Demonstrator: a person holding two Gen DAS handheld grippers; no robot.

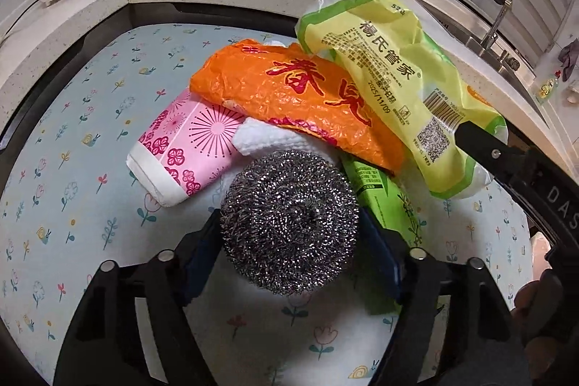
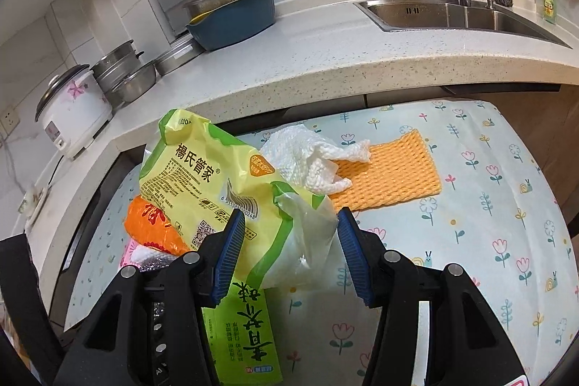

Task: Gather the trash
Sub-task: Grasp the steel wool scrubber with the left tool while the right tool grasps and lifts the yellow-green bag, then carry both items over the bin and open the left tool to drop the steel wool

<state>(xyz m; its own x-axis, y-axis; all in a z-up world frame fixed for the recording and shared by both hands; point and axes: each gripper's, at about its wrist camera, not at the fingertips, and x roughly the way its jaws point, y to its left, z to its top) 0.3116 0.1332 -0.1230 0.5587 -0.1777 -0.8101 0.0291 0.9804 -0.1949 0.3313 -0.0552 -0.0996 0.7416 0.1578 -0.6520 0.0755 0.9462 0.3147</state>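
Well, nothing's collected yet: the trash pile (image 1: 300, 104) sits on the table (image 1: 72, 169), left gripper (image 1: 289, 252) closing round the steel scourer (image 1: 289, 219), right gripper (image 2: 289, 252) half-open astride the yellow bag (image 2: 217, 183).

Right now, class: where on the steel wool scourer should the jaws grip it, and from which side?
Grip the steel wool scourer across its round middle, coming from above on the near side. It lies flat at the pile's front edge, its flanks free; the left gripper already straddles it. Behind, the orange bag and the paper towel crowd it.
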